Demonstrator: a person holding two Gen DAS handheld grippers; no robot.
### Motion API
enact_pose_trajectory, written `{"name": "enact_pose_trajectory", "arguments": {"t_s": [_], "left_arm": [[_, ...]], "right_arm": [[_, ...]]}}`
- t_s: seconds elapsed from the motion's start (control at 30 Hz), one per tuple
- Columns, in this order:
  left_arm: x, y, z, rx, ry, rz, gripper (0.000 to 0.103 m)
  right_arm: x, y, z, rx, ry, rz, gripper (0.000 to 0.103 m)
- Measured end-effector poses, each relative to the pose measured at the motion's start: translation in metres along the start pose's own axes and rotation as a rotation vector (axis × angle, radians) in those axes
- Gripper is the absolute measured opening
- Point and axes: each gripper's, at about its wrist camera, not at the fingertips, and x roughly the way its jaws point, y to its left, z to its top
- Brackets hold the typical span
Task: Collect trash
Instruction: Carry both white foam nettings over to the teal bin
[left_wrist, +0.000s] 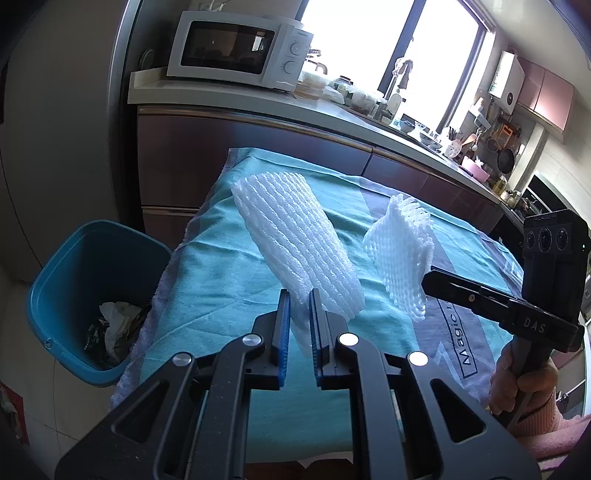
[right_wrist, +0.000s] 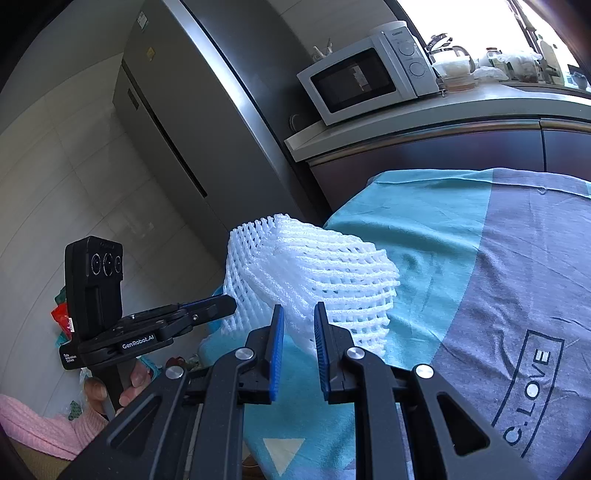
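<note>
Two white foam fruit nets are over a table with a teal and grey cloth (left_wrist: 229, 258). My left gripper (left_wrist: 300, 295) is shut on the near end of the long net (left_wrist: 295, 232), which sticks up and away from it. My right gripper (right_wrist: 299, 314) is shut on the shorter net (right_wrist: 325, 280), which also shows in the left wrist view (left_wrist: 399, 251) with the right gripper's finger (left_wrist: 454, 288) at its lower right. A blue trash bin (left_wrist: 92, 295) with crumpled paper inside stands on the floor left of the table.
A kitchen counter with purple cabinets (left_wrist: 258, 147) runs behind the table, with a white microwave (left_wrist: 236, 48) on it. A steel fridge (right_wrist: 207, 110) stands at the left. The left gripper's body (right_wrist: 96, 295) is left of the shorter net.
</note>
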Motion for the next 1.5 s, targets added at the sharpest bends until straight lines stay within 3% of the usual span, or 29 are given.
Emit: {"name": "enact_pose_trajectory", "arguments": {"t_s": [1.5], "left_arm": [[-0.035,0.057,-0.002,-0.084,-0.068,0.092,0.011]], "right_arm": [[0.040,0.040,0.012,-0.087,0.058,0.078,0.015]]}}
